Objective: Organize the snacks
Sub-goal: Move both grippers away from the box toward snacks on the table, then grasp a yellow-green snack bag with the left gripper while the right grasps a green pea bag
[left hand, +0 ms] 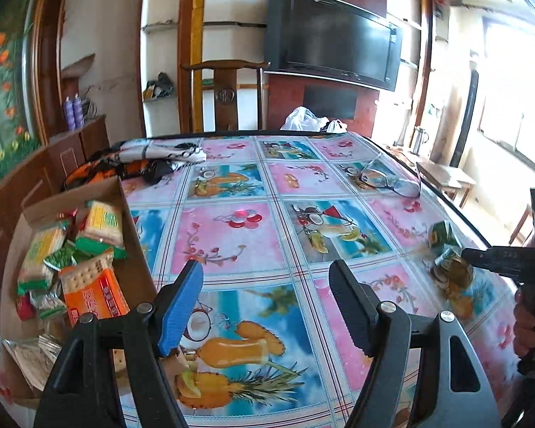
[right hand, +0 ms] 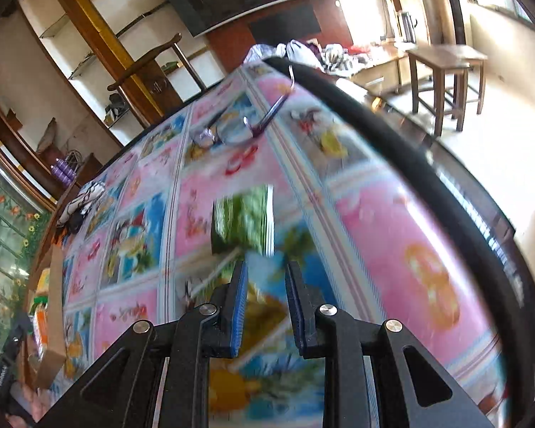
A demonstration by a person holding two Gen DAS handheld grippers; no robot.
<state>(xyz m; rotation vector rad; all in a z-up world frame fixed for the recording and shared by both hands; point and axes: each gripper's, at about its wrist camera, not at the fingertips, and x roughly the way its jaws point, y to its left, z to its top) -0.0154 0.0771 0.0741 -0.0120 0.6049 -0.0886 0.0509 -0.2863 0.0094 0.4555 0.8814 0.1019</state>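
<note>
Two-tool view of snack sorting on a counter [left hand: 232, 239] covered with a fruit-print cloth. The left tool [left hand: 265, 271] stands wide apart with nothing between its pads, beside an open cardboard box [left hand: 135, 235] that already holds several cracker packets, among them an orange cracker packet [left hand: 92, 292]. Two small green snack packets [left hand: 453, 267] lie close together near the counter's right edge, well apart from the box. The right tool [right hand: 267, 267] is drawn nearly closed, with only cloth visible in the slit. One green packet sits just ahead of its tips, but blur hides whether they touch. Eyeglasses [left hand: 388, 178] rest farther back.

Handling, as judged: each packet looks light, its film wrapper thin, crinkly and likely slippery, its contents probably brittle. The best hold is likely across the packet's short width at mid-body, with gentle pressure. A sealed end would spare the contents but could let the packet swing.
</note>
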